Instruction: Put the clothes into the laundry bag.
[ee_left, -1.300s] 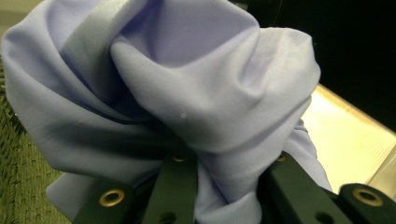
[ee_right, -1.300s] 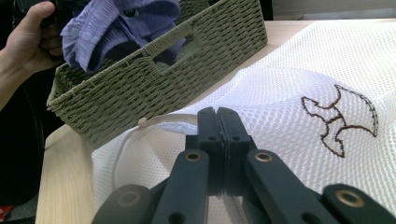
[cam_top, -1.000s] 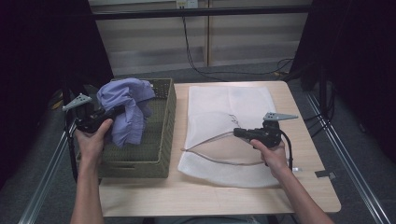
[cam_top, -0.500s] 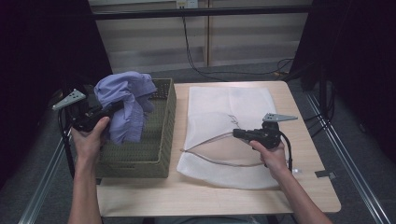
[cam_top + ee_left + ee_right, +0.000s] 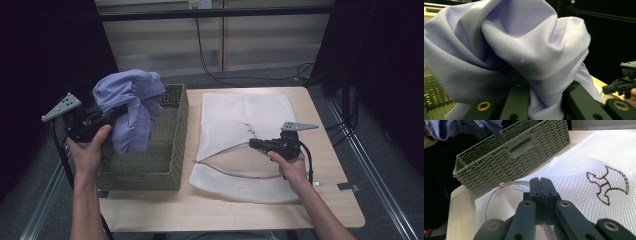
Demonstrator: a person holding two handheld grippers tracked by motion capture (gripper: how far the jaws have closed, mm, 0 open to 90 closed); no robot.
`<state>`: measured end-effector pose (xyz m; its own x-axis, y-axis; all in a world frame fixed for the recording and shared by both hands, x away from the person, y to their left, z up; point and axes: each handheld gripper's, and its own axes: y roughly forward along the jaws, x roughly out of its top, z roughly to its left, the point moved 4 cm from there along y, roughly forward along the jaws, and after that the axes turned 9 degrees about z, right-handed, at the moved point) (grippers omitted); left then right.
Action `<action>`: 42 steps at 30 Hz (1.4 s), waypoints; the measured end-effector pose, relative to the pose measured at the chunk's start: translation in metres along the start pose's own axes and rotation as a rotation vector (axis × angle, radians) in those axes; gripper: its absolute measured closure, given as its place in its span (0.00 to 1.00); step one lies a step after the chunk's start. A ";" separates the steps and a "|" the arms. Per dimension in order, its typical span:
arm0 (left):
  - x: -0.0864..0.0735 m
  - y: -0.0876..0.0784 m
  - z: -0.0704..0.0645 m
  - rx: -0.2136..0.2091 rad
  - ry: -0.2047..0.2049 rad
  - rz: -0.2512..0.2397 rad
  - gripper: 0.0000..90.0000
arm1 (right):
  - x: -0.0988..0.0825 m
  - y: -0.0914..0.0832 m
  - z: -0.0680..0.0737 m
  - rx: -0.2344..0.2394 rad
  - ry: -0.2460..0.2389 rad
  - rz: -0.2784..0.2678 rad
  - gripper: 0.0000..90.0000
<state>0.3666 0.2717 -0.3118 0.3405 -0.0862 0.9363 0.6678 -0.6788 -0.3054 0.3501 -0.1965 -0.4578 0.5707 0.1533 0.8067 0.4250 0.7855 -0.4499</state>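
While clamped on a lilac cloth (image 5: pixel 129 107) above the basket (image 5: pixel 170 165) by the surface's left edge, left claw (image 5: pixel 116 111); right claw (image 5: pixel 254 144) pinching the mesh bag's (image 5: pixel 240 115) opening.

Table (image 5: pixel 320 205): basket (image 5: pixel 150 170), mesh bag (image 5: pixel 240 115).

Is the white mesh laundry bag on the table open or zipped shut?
Open. The white mesh laundry bag has its upper layer lifted by the right gripper, leaving a curved gap at its mouth.
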 end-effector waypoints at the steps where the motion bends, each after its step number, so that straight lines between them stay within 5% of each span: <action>1: 0.001 -0.002 -0.002 0.001 0.004 -0.002 0.91 | 0.000 0.000 0.000 0.000 0.002 0.002 1.00; 13: 0.015 -0.012 -0.025 0.000 0.055 -0.042 0.91 | -0.001 0.000 0.000 0.007 0.008 -0.003 1.00; 30: 0.030 -0.003 -0.072 -0.116 0.134 -0.062 0.91 | 0.002 -0.002 0.001 0.009 -0.008 -0.003 1.00; 42: 0.024 0.030 -0.099 -0.201 0.160 -0.005 0.91 | 0.004 -0.002 0.001 0.017 -0.010 0.001 1.00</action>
<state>0.3288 0.1772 -0.2816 0.2180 -0.1862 0.9580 0.5182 -0.8097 -0.2753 0.3510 -0.1970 -0.4539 0.5639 0.1598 0.8102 0.4125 0.7955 -0.4440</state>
